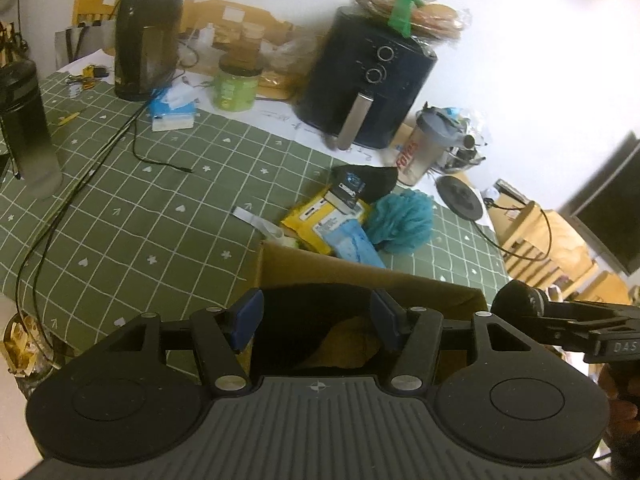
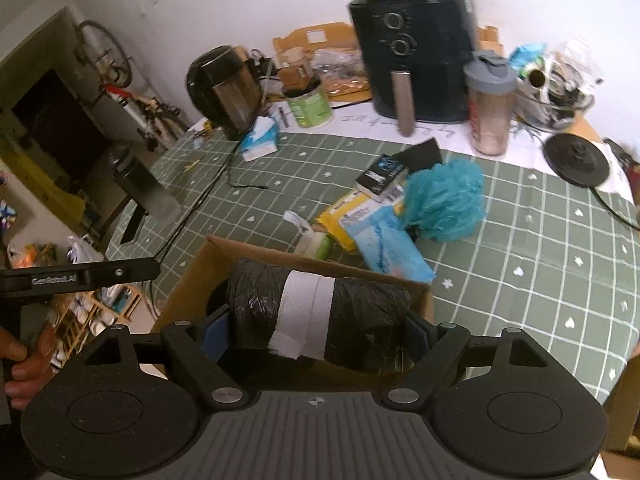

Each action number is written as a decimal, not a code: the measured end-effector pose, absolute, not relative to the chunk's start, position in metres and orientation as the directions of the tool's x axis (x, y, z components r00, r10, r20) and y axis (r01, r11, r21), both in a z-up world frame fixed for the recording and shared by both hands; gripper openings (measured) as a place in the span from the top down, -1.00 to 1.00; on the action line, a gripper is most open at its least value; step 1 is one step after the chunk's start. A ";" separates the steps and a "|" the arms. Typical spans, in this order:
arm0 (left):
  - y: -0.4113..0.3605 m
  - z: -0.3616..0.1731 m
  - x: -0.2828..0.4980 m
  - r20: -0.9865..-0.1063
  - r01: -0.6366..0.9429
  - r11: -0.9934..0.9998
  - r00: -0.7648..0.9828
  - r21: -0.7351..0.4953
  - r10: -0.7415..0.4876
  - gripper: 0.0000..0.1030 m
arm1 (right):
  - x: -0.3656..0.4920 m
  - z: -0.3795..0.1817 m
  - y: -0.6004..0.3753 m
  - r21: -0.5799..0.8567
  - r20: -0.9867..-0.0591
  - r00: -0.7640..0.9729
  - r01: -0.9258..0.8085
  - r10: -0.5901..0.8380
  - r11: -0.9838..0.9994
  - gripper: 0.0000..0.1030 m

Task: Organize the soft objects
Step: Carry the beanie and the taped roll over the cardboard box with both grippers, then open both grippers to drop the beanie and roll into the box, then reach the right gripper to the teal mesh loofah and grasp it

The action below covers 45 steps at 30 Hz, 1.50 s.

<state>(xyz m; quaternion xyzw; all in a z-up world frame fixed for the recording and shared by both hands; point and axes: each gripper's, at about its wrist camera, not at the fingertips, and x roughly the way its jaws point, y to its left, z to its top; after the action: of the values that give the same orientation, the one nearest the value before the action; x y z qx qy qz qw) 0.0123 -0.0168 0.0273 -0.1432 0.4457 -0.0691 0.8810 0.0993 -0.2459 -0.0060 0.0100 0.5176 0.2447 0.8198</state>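
Observation:
A brown cardboard box (image 1: 360, 276) (image 2: 188, 280) stands at the table's near edge. My right gripper (image 2: 316, 334) is shut on a roll of black plastic bags (image 2: 320, 312) with a white paper band, held over the box opening. My left gripper (image 1: 316, 316) is open and empty, just above the box; dark and tan items lie inside. Beyond the box lie a teal bath pouf (image 1: 400, 220) (image 2: 444, 204), a yellow wipes pack (image 1: 316, 216) (image 2: 348, 212), a blue packet (image 1: 354, 246) (image 2: 386, 244) and a black cloth item with a label (image 1: 364, 184) (image 2: 400, 166).
The green checked tablecloth (image 1: 140, 200) (image 2: 540, 240) carries a black air fryer (image 1: 364, 80) (image 2: 416, 52), a kettle (image 1: 148, 40) (image 2: 224, 88), a kettle base (image 2: 576, 160), a shaker bottle (image 1: 428, 148) (image 2: 490, 108), a tissue box (image 1: 172, 110) (image 2: 260, 140), a green jar (image 1: 236, 84), a dark tumbler (image 1: 28, 128) and loose cables (image 1: 80, 192).

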 end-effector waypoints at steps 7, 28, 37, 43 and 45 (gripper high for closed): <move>-0.011 0.029 0.009 -0.763 -0.032 0.949 0.603 -0.314 -0.233 -0.12 | 0.101 -0.015 -0.230 0.203 -0.866 0.333 -0.448 0.373 0.871 -1.00; -0.019 0.033 0.013 -0.764 -0.016 0.958 0.607 -0.287 -0.219 -0.12 | 0.094 -0.028 -0.263 0.117 -0.877 0.412 -0.314 0.247 0.942 -1.00; -0.023 0.038 0.015 -0.732 0.057 0.949 0.623 -0.309 -0.276 -0.12 | 0.098 -0.031 -0.274 0.103 -0.872 0.441 -0.261 0.213 0.960 -1.00; -0.026 0.041 0.025 -0.720 0.106 0.949 0.628 -0.297 -0.296 -0.12 | 0.102 -0.037 -0.277 0.044 -0.848 0.508 -0.217 0.152 0.975 -1.00; -0.027 0.040 0.030 -0.717 0.116 0.950 0.632 -0.289 -0.295 -0.12 | 0.105 -0.040 -0.276 0.013 -0.848 0.516 -0.215 0.125 0.977 -1.00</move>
<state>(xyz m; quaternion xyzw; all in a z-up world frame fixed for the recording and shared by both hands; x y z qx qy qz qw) 0.0295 -0.0269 0.0402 -0.1084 0.4134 -0.1148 0.8968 0.1054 -0.2760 -0.0402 -0.0467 0.4823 0.0976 0.8693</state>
